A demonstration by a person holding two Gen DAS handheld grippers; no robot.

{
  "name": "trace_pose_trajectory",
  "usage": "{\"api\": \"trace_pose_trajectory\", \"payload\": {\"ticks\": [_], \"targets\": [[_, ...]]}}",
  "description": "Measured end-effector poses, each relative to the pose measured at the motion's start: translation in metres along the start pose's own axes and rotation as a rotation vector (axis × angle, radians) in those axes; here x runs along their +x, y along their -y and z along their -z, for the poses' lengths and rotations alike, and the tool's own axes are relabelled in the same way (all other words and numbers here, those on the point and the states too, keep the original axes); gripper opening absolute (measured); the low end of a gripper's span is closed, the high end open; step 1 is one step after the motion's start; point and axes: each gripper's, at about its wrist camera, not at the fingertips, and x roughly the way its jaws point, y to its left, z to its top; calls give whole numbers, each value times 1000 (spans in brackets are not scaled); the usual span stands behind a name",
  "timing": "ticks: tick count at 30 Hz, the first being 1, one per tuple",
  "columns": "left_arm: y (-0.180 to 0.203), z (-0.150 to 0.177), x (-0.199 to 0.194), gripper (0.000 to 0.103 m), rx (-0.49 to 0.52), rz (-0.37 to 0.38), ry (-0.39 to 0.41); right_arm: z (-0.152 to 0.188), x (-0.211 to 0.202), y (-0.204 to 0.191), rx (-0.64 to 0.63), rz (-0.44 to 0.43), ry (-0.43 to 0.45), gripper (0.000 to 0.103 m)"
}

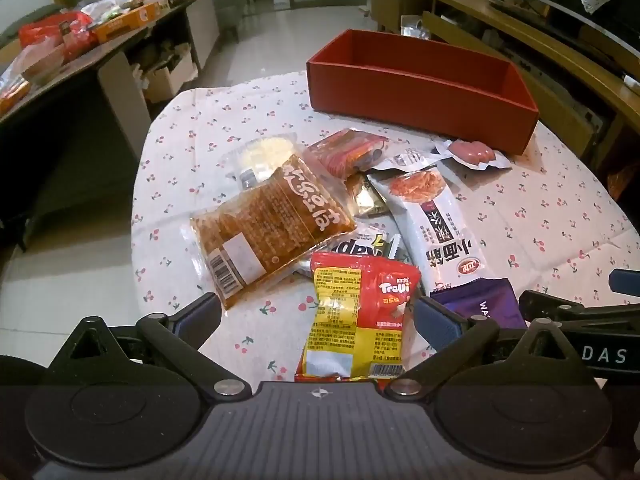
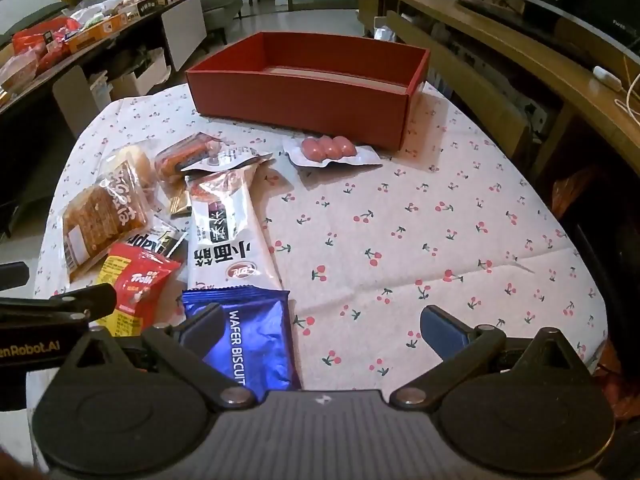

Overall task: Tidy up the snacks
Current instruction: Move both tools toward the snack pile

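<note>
An empty red box stands at the far side of the round table. Snack packs lie in a pile in front of it: an orange-brown pack, a red Trolli bag, a long white pack, a blue wafer biscuit pack and a pink sausage pack. My left gripper is open, jaws either side of the Trolli bag. My right gripper is open over the wafer pack's right edge.
The table carries a cherry-print cloth. A dark side table with more snack boxes stands at the left. A wooden TV unit runs along the right. Each gripper shows in the other's view, the right one and the left one.
</note>
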Motion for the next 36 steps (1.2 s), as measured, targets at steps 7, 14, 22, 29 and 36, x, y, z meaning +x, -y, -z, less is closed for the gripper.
{"api": "trace_pose_trajectory", "payload": {"ticks": [7,14,22,29,36], "targets": [[0,1,2,103,-4,6,-10,0,4,0,-2,1,-17,103],[1,2,3,103,-4,10,-15,0,7,-1,-4,2,-32,103],[1,2,4,103,-2,18,-22,0,11,-2,-9,3,-50,103],[0,2,7,103,-8,24,-37,0,16,-4,-10,-4,-75,103],[-4,2,14,103,-20,28,-68,0,24,-7,-20,-15,-106,103]]}}
